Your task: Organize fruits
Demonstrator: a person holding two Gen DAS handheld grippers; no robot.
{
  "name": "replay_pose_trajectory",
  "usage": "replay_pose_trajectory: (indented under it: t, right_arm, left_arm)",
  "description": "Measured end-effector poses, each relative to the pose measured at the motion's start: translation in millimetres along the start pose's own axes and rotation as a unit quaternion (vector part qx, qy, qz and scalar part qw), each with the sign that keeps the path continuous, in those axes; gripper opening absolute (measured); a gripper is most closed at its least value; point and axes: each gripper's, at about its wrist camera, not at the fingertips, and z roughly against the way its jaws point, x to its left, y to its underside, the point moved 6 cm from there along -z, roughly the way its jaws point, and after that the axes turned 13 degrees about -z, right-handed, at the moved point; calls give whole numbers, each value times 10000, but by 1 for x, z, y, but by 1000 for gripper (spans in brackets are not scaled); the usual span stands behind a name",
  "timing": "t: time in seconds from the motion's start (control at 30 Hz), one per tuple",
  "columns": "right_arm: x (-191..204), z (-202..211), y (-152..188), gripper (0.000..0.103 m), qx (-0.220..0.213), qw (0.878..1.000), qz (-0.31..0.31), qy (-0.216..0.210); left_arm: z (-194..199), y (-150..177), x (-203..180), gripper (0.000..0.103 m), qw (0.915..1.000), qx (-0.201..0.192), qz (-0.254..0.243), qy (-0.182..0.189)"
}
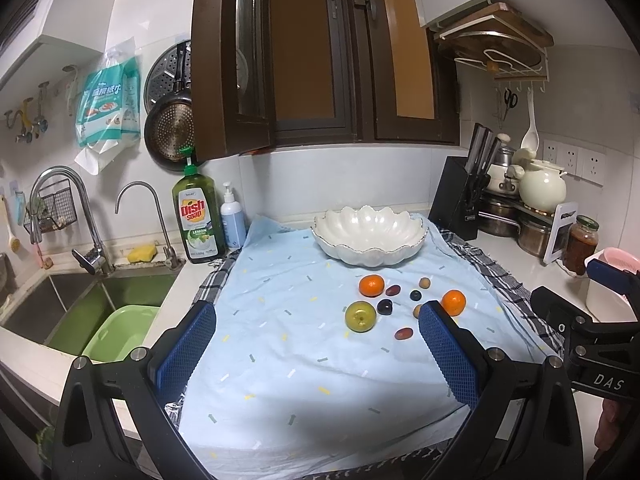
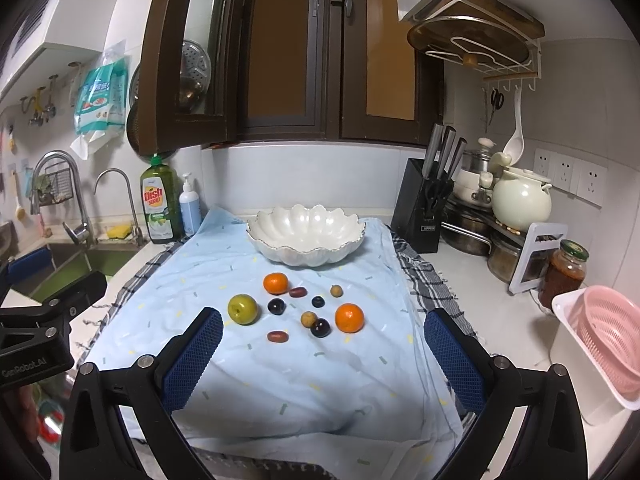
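Observation:
An empty white scalloped bowl [image 1: 369, 236] [image 2: 306, 236] stands at the back of a light blue cloth [image 1: 300, 360] [image 2: 280, 380]. In front of it lie loose fruits: two oranges [image 2: 275, 283] [image 2: 349, 317], a green apple [image 2: 242, 309] [image 1: 360, 317], dark plums [image 2: 276, 306] [image 2: 320, 327], red dates [image 2: 277, 336] [image 2: 298, 291] and small tan fruits [image 2: 309, 319]. My left gripper [image 1: 316, 340] hovers open over the cloth's near part, short of the fruits. My right gripper [image 2: 323, 346] is open too, nothing between its fingers, just short of the fruit.
A sink [image 1: 80, 304] with a green basin [image 1: 120, 336], taps and a dish soap bottle [image 1: 198, 216] lie left. A knife block [image 2: 426, 200], pots, a jar [image 2: 564, 276] and a pink colander [image 2: 612, 344] stand right. A checked towel [image 2: 424, 280] edges the cloth.

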Motion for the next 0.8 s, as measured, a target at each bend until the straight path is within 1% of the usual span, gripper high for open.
replay_pose_trajectory:
  t: [0.63,0.8]
  right_arm:
    - [2,-1,0,102,-2,10000,3,-3]
    - [3,-2,0,102,35,10000,19,-14]
  left_arm:
    - [-2,0,1,103,10000,26,-3,5]
    - [-8,0,2,103,10000,74,2,66]
